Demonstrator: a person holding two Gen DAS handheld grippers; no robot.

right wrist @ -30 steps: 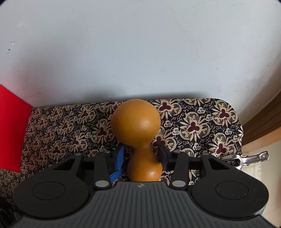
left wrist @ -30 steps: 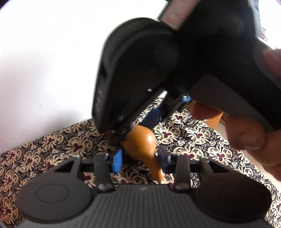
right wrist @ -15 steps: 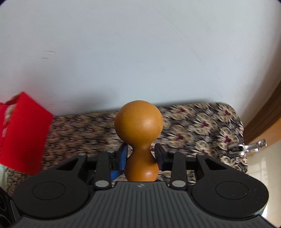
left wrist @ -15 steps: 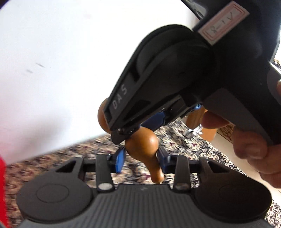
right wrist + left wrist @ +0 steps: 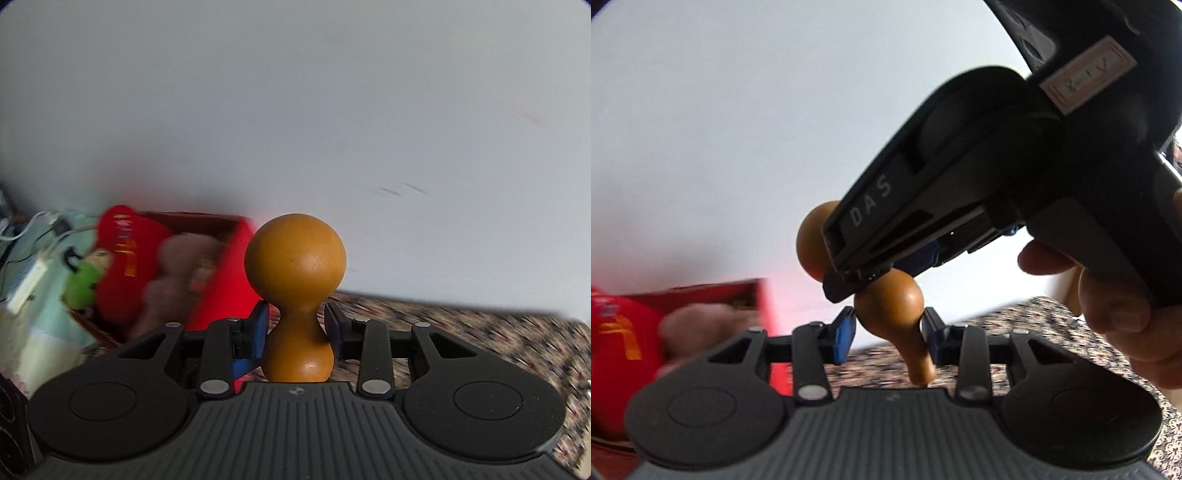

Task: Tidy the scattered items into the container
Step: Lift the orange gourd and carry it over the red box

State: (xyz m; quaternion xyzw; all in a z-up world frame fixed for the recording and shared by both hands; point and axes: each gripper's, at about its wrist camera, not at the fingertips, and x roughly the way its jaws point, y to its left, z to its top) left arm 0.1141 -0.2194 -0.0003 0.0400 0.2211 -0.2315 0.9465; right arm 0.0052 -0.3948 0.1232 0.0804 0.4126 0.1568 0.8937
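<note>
Both tongs are pinching one wooden gourd (image 5: 295, 291), which hangs in the air clear of the patterned cloth below.

Right tongs (image 5: 295, 326): pads bear on the gourd's narrow waist, large bulb forward, smaller bulb back against the tool body. The jaws have just been closing, with the gourd between them. The seating looks sound.

Left tongs (image 5: 887, 330): drawn in around the smaller bulb where it tapers to the stem. The right-hand pad is in contact; whether the left-hand blue pad (image 5: 844, 334) bears on the wood cannot be told. The right tool body, gripped by a hand (image 5: 1108, 295), crosses close above.

Outward: the red container (image 5: 221, 280) stands off to the left on the patterned worktop (image 5: 480, 332), already holding a brown soft toy (image 5: 173, 273) and a red item. It is blurred in both views.

Risks, as judged:
- Smooth, rounded wood on a tapering end: the left grip could slide off toward the stem.
- Two tools on one rigid object: unequal travel could twist it loose.
- Release before clearing the container's near wall would drop it onto the worktop, where it would likely roll.
</note>
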